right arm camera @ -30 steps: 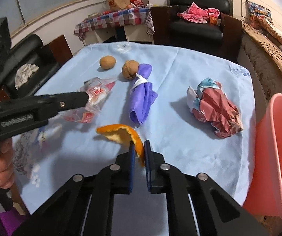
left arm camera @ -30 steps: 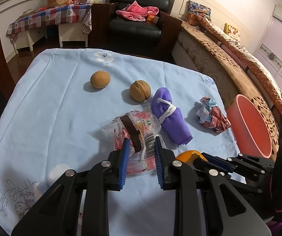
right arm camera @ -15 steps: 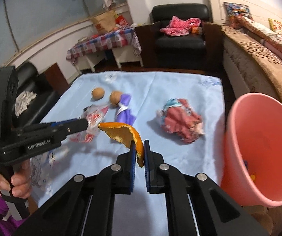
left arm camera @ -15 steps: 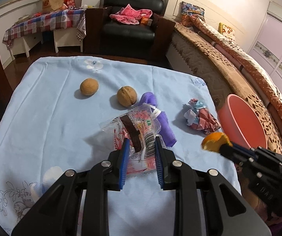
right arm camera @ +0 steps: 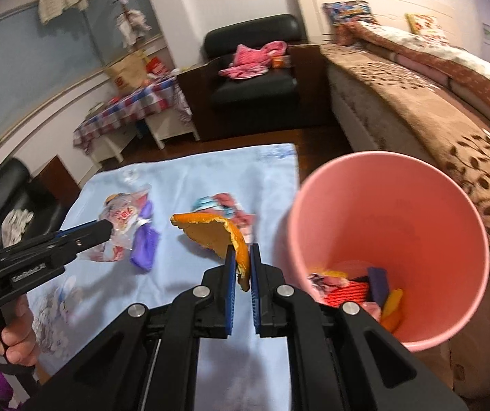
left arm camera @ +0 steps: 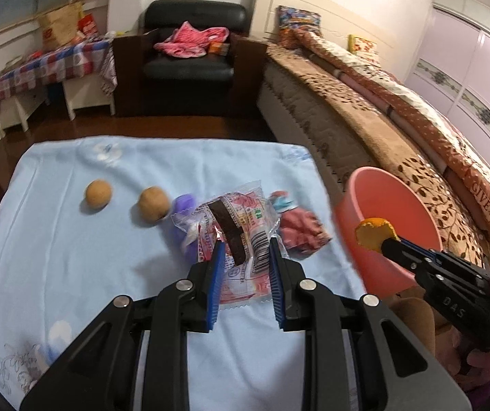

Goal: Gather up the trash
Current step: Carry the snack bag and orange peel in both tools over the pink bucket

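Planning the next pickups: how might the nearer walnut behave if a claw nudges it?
The nearer walnut looks round, so it would probably roll across the smooth blue tablecloth. Its hard shell likely slips between flat pads.

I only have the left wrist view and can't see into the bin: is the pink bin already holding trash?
Observer: Yes. The right wrist view shows the pink bin holding wrappers, red mesh and peel scraps at its bottom.
Operator: Is the orange peel over the opening?
Observer: Not yet. The orange peel, pinched in the right gripper, sits left of the rim, above the tablecloth.
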`<state>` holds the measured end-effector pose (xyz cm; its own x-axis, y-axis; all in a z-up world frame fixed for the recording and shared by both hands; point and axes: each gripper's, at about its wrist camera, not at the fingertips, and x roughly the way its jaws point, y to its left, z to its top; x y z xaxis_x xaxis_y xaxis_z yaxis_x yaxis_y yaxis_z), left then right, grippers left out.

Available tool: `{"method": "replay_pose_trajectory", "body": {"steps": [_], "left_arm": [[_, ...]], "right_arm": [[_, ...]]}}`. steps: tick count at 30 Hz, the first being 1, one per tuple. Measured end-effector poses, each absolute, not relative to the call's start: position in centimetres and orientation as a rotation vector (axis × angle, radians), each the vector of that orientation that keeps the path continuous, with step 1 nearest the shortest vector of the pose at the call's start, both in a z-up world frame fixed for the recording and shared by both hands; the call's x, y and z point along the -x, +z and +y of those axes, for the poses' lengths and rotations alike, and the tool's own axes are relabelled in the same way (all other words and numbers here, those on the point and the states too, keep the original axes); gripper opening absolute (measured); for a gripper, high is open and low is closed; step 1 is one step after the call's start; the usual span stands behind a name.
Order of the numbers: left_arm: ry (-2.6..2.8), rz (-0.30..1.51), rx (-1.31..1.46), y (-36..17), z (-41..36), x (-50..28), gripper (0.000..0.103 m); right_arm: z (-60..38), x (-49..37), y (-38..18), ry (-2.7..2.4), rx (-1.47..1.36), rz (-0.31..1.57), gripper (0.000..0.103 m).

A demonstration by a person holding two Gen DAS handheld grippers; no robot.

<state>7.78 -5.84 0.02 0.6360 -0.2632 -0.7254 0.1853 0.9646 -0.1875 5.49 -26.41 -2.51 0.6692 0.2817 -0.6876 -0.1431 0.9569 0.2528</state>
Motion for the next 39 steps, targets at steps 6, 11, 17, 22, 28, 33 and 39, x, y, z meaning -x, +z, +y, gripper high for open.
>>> {"method": "replay_pose_trajectory", "body": {"steps": [6,11,17,22,28,33,39], "left_arm": [[-0.303,0.827,0.067,0.8,-9.1,-8.5,0.024],[-0.352,0.806,0.046,1.3,-11.9,-8.8,0.024],[-0.408,0.794,0.022,1.5,-14.7,-9.1,0.024],[-0.440,0.802,-0.002,1.2,-17.3,-9.5,0.024],[-0.474,0.807,-0.036,0.7,-20.0,-9.7,0.024],[-0.493,0.814,-0.062,0.2,-22.2,-10.0,0.025],[-0.507,0.823,-0.083,-0.5,-24.2,-10.3,0.025]], "right_arm": [[-29.2,-5.4,-2.7,0.181,-0.219,0.795,0.007],[-31.4,-5.2,-2.9,0.127,-0.243,0.786,0.007],[-33.8,-5.0,-3.2,0.058,-0.276,0.784,0.007],[-35.6,-5.0,-3.9,0.014,-0.299,0.793,0.007],[-37.1,-5.0,-4.6,-0.022,-0.321,0.800,0.007],[-38.2,-4.9,-5.2,-0.049,-0.338,0.806,0.007],[-39.0,-4.8,-5.8,-0.071,-0.345,0.811,0.007]]}}
